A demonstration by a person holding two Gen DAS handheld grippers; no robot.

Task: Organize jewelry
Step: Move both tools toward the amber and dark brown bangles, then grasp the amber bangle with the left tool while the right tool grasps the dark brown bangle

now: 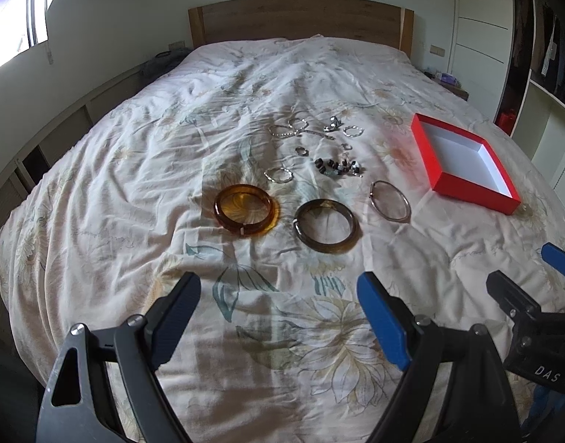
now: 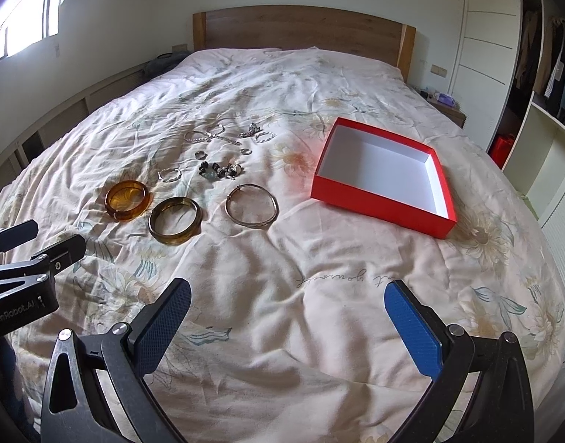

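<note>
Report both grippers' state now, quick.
Left gripper: open, holding nothing.
Right gripper: open, holding nothing.

The left gripper (image 1: 278, 295) hangs over the floral bedspread (image 1: 134, 170), jaws spread wide with nothing between them. Ahead lie an amber bangle (image 1: 246, 215), a dark olive bangle (image 1: 326, 226) and a thin metal bangle (image 1: 390, 200). Small silver pieces and dark beads (image 1: 337, 167) lie farther back. A red box (image 1: 463, 164) sits open, right of the jewelry. The right gripper (image 1: 533, 277) shows at the right edge.
</note>
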